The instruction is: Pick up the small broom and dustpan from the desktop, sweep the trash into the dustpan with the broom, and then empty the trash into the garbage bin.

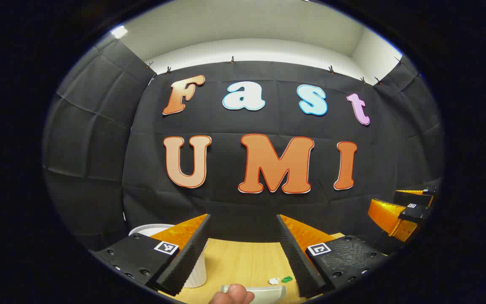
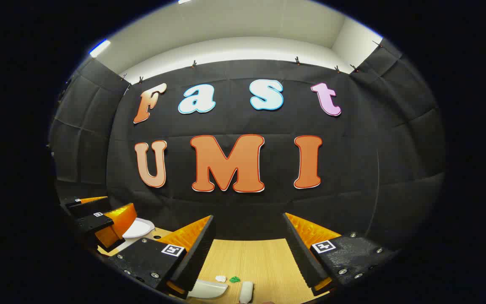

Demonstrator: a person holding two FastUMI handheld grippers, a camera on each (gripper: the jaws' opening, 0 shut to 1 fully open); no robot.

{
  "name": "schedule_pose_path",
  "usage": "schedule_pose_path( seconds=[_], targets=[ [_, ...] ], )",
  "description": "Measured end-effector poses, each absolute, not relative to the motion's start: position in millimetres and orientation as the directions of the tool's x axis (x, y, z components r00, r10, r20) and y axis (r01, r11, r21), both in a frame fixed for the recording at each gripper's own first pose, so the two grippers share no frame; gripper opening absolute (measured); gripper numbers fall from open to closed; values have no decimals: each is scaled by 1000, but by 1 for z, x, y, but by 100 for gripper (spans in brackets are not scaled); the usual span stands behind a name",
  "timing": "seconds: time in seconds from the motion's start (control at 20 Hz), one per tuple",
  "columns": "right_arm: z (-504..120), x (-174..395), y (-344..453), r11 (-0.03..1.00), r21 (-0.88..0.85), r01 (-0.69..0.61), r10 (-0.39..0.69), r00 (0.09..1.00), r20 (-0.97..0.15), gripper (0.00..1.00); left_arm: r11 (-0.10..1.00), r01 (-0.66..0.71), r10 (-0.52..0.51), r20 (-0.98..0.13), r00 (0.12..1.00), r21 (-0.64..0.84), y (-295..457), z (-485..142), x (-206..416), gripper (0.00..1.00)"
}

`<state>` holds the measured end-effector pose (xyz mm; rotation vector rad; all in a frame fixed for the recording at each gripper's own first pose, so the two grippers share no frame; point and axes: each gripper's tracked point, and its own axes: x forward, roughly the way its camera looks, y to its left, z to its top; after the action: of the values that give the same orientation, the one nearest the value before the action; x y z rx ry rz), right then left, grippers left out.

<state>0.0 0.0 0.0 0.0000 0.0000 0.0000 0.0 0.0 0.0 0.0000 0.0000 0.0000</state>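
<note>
Both grippers hang wide open and empty above the pale wooden desktop, left gripper and right gripper level, likely poised for pickup. Small white and green trash scraps lie below, beside a pale curved piece (perhaps the dustpan); the white ribbed garbage bin stands left.

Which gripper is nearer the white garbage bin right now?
Left. The left gripper hangs open beside the garbage bin, whose ribbed wall sits just behind its left finger. The right gripper, also open, is farther off over the desktop, with the left gripper between it and the bin.
</note>
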Motion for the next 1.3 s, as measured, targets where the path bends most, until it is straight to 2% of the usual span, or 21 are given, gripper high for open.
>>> schedule_pose_path(
  seconds=[0.4, 0.5, 0.65, 0.95, 1.3],
  targets=[
    [-39, 0, -14, 999, 3, -52, 52, 992, -117, 94, 998, -29, 31, -36, 999, 49, -37, -17, -8, 94],
    [-45, 2, -11, 999, 4, -52, 52, 990, -132, 94, 998, -5, 8, -45, 999, 58, -42, -22, -8, 95],
    [-47, 10, -6, 1000, -1, 0, 0, 992, -123, 94, 997, 45, -41, -63, 997, 68, -34, -28, 8, 96],
    [-42, 16, 1, 998, -3, 57, -57, 992, -110, 94, 997, 68, -65, -65, 996, 44, -14, -32, 31, 94],
    [-40, 16, 5, 999, -4, 45, -46, 994, -103, 94, 998, 53, -52, -35, 998, 31, -6, -26, 34, 95]
  ],
)
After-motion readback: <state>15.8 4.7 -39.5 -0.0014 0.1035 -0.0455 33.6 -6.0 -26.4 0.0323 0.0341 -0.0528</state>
